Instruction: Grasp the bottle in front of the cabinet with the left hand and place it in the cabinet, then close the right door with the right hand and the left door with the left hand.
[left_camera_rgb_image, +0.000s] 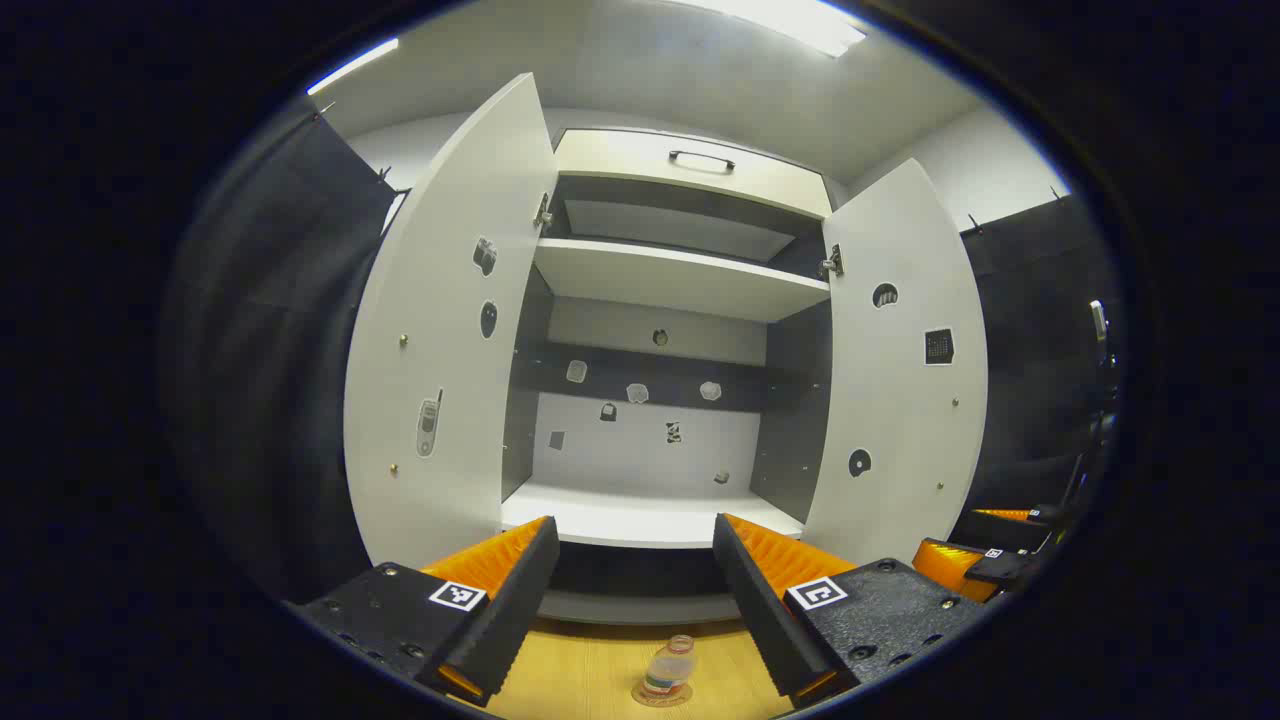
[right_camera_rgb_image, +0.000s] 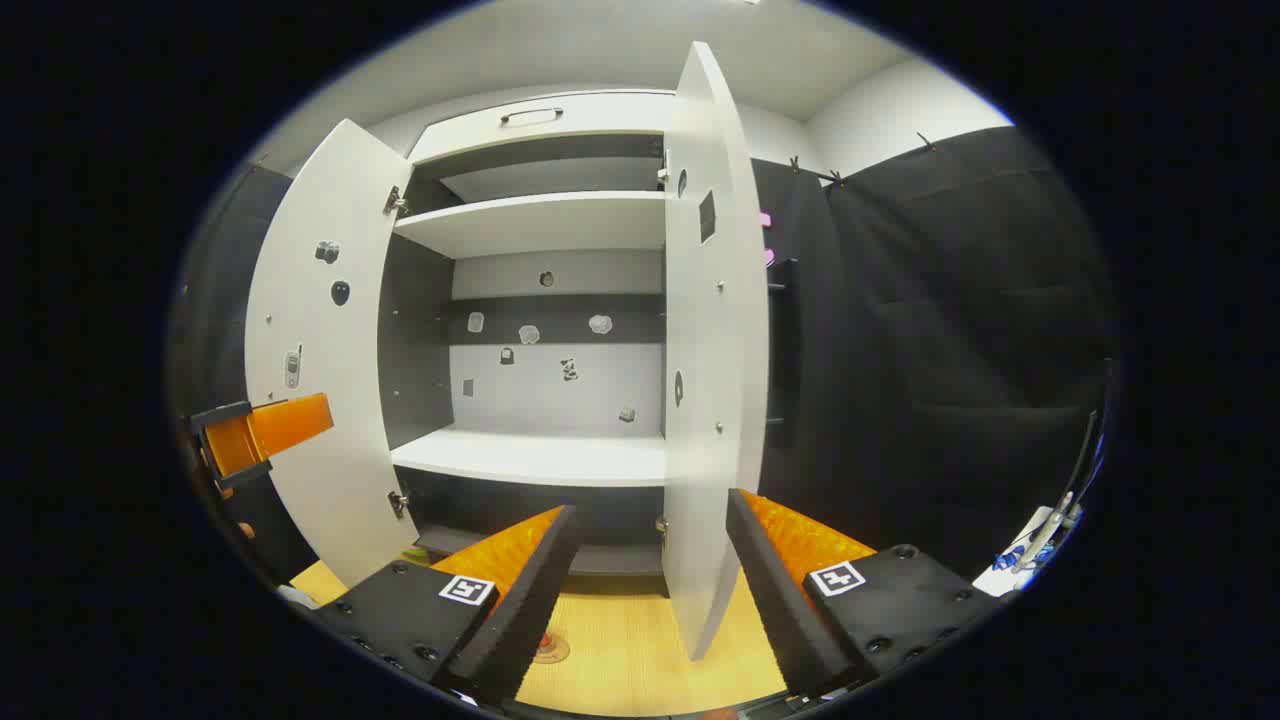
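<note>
While both doors hang open, one cabinet (left_camera_rgb_image: 690, 160) shows two white shelves | left door (left_camera_rgb_image: 440, 330), right door (left_camera_rgb_image: 900, 370) | one bottle (left_camera_rgb_image: 670, 672) stands on the wooden floor (left_camera_rgb_image: 580, 670) before the cabinet, below the left gripper (left_camera_rgb_image: 637, 590), fingers wide apart, holding nothing | right gripper (right_camera_rgb_image: 650, 580) fingers apart, near right door's edge.
</note>
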